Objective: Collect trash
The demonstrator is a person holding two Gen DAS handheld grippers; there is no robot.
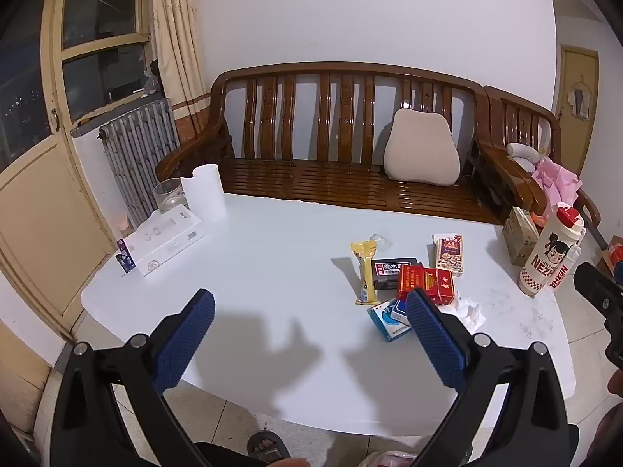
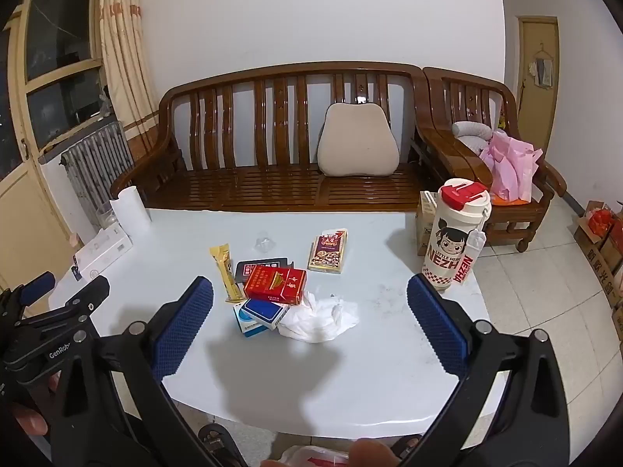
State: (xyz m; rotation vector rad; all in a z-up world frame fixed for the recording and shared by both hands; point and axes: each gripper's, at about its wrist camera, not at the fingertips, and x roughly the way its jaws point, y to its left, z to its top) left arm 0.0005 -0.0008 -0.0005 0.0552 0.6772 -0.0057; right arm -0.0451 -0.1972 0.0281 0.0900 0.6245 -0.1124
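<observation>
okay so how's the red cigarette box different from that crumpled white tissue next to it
The red cardboard cigarette box is a crisp rectangle with printed gold lettering; the crumpled white tissue is shapeless, soft and plain. The box lies propped on other small packs, while the tissue lies directly on the white table. Both sit in the same cluster of litter, touching or nearly so, with neither gripper holding them.

A white wall (image 2: 311, 19) backs a slatted wooden bench (image 2: 272, 124) holding a beige cushion (image 2: 358, 140); a grey radiator (image 1: 136, 148) stands under a dark window (image 1: 101, 39) beside cream curtains (image 1: 175, 19); the floor (image 2: 545, 292) is pale tile.
</observation>
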